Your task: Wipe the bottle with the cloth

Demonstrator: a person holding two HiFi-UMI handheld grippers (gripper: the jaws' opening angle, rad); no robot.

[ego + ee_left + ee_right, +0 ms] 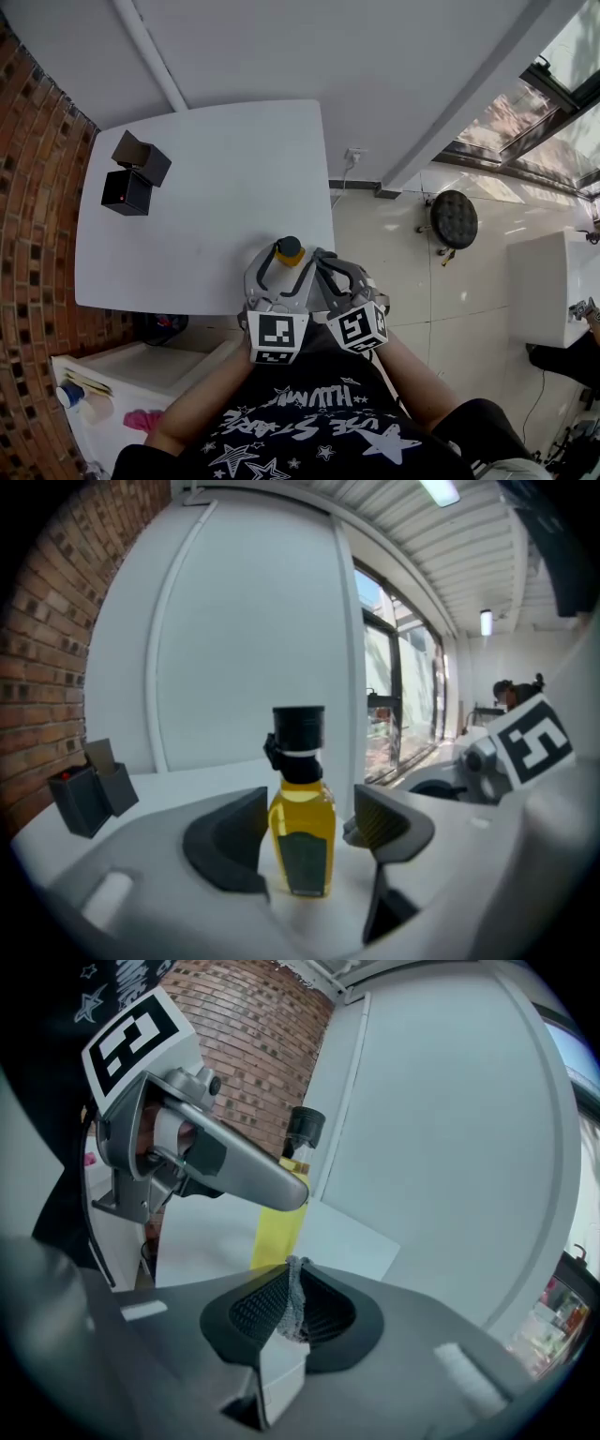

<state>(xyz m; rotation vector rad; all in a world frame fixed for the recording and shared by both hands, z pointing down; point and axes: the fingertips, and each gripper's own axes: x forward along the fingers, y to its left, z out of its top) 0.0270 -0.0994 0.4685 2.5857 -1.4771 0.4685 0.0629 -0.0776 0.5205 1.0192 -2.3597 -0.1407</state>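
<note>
Table point(206, 187): white top is carrying the bottle upright near its front edge.
Left gripper point(311, 819): fingers are standing apart around the bottle without clamping it, probably bracketing it so it stays steady for wiping.
Right gripper point(293, 1309): fingers are pinching shut on the cloth, close beside the left fingers.
Bottle point(302, 803): yellow liquid, black cap; sitting between the left fingers.
Cloth point(296, 1288): grey scrap is poking past the right fingertips, presenting an edge to rub with.

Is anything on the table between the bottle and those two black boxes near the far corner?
No. In the head view the white table is bare between the bottle and the black boxes.
</note>
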